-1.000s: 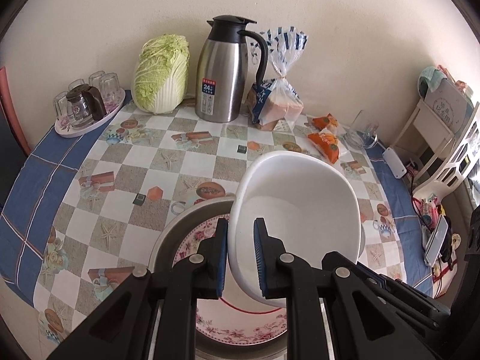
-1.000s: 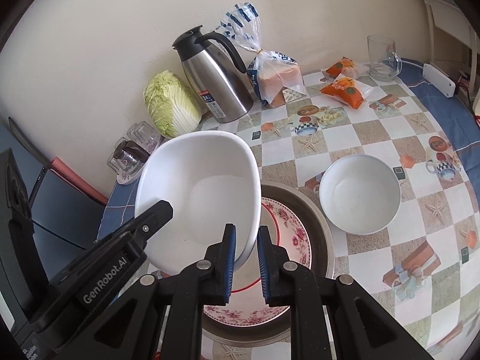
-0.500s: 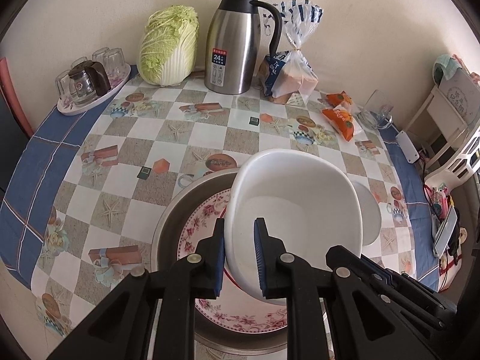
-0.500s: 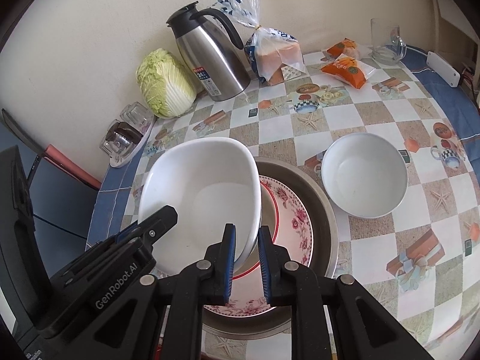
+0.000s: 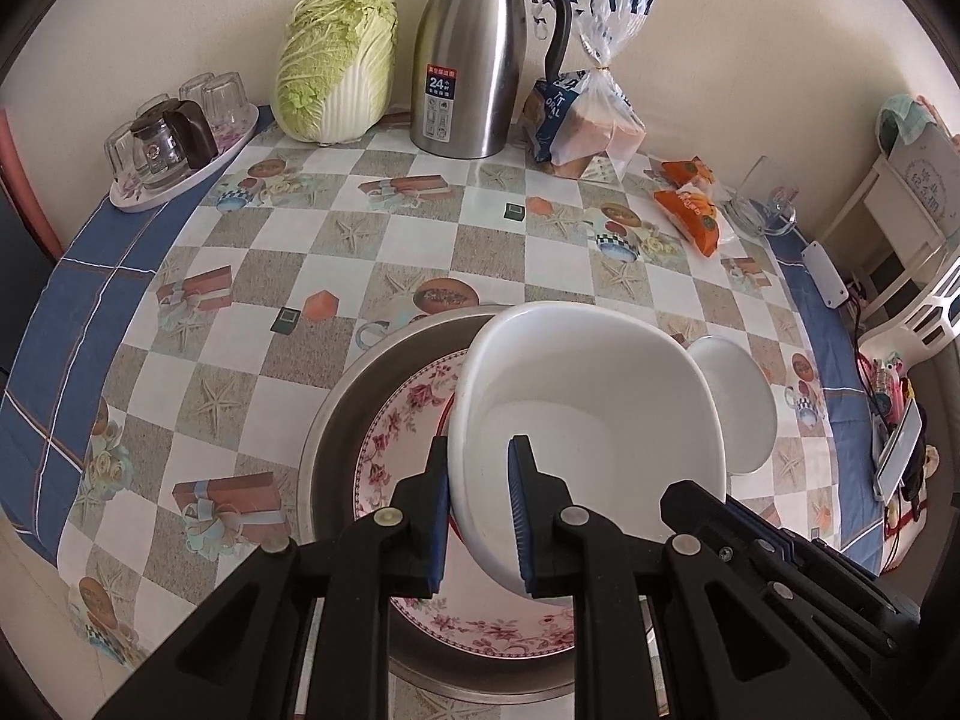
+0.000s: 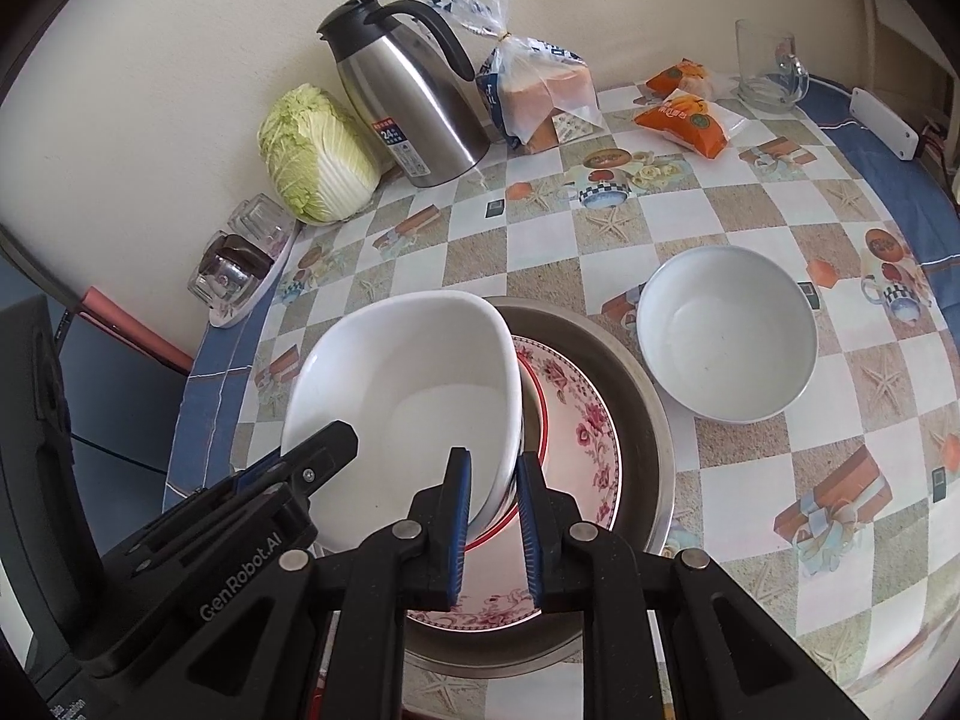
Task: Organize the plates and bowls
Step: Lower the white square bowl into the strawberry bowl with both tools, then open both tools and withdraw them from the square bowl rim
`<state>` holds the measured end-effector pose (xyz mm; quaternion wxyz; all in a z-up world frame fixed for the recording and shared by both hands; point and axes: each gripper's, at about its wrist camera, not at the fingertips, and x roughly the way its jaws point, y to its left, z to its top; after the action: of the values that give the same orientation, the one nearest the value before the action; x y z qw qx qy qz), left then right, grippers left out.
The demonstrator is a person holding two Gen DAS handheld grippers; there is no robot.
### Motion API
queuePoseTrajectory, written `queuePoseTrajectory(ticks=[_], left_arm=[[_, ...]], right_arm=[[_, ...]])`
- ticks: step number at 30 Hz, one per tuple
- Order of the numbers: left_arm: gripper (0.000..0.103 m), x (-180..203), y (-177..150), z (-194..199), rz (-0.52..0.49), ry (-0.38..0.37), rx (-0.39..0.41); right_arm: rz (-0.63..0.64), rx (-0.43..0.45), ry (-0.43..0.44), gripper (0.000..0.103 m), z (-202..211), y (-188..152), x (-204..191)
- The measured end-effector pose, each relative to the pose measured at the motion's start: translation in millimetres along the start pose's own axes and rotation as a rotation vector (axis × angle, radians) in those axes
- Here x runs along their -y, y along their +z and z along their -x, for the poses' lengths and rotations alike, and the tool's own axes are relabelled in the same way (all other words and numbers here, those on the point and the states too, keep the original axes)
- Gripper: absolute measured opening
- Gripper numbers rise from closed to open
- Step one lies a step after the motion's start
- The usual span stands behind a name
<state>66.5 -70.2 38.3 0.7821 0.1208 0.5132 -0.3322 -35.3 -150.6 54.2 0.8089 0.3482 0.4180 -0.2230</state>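
Your left gripper [image 5: 478, 498] clamped on the white bowl [image 5: 591, 414] rim, your right gripper [image 6: 493, 513] pinching its opposite edge, bowl above the floral plate [image 5: 402, 426].

Against the wall a steel thermos [image 5: 480, 60] stands on the checkered counter [image 5: 240, 312], cabbage [image 5: 336, 66] left of it, bagged bread [image 5: 591, 120] right, orange snack packets [image 5: 690, 204] and glass mug [image 5: 762, 198] farther right.

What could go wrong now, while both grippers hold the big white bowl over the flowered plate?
1. The left gripper and right gripper pinch only the rim of the big white bowl; if they move unevenly, it may slip or twist.
2. A drop could chip the flowered plate in the metal pan.
3. A sideways swing might knock the small white bowl.
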Motion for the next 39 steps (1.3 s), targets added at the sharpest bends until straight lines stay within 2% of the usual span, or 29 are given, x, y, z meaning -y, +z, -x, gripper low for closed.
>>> queuePoseTrajectory(ticks=[8, 29, 37, 39], left_arm=[[0.017, -1, -1, -11, 0.0, 0.007, -0.029], [0.02, -6, 1, -13, 0.028, 0.013, -0.02], [0.021, -11, 4, 7, 0.043, 0.021, 0.039], [0.027, -12, 5, 12, 0.05, 0.02, 0.055]], right_arm=[[-0.005, -0.011, -0.004, 0.018, -3, 0, 1], [0.021, 0.0, -0.002, 0.02, -9, 2, -2], [0.028, 0.008, 0.003, 0.02, -2, 2, -3], [0.033, 0.026, -0.001, 0.02, 3, 2, -3]])
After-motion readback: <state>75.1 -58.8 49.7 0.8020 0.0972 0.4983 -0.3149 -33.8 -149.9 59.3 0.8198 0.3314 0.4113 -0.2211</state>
